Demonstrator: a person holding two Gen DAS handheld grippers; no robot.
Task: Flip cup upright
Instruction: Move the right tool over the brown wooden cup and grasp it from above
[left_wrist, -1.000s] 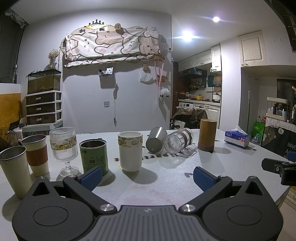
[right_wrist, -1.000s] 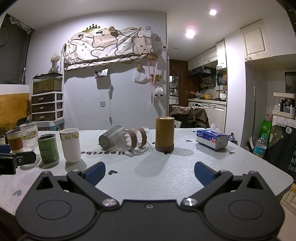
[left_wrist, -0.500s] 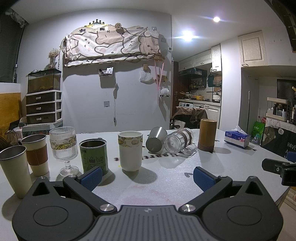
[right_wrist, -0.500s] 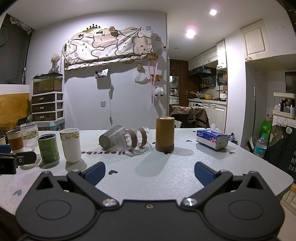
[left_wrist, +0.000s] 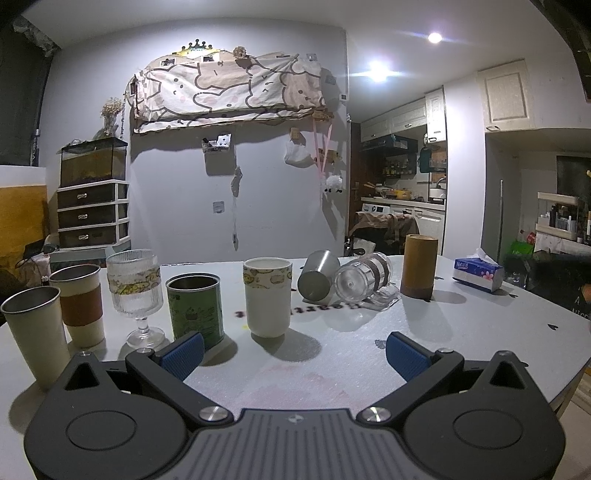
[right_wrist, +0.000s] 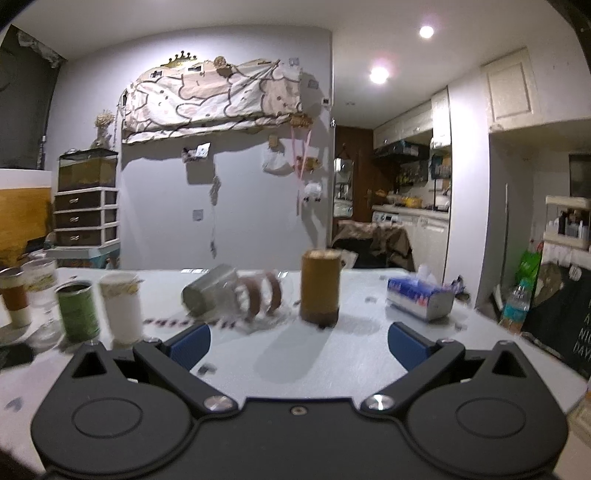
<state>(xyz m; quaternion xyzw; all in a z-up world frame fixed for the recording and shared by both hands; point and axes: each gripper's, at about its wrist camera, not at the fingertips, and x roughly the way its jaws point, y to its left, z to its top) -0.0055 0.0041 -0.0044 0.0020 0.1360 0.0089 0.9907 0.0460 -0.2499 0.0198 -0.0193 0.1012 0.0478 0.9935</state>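
Note:
A steel cup (left_wrist: 317, 276) and a clear glass cup with brown bands (left_wrist: 364, 279) lie on their sides on the white table (left_wrist: 332, 369), side by side. A brown bamboo cup (left_wrist: 420, 270) stands to their right. In the right wrist view the steel cup (right_wrist: 207, 295), the glass cup (right_wrist: 258, 299) and the bamboo cup (right_wrist: 320, 291) are blurred, ahead of the fingers. My left gripper (left_wrist: 291, 354) is open and empty, low over the table's front. My right gripper (right_wrist: 297, 349) is open and empty, some way short of the bamboo cup.
A row of upright cups stands at the left: a white cup (left_wrist: 267, 297), a green tin (left_wrist: 194, 308), a ribbed stem glass (left_wrist: 136, 295), a brown-sleeved cup (left_wrist: 79, 304), a steel tumbler (left_wrist: 35, 332). A tissue box (left_wrist: 477, 274) lies at the far right near the table edge.
The right gripper has moved forward toward the cups and its view is now blurred; it has left the left wrist view. The left gripper has hardly moved.

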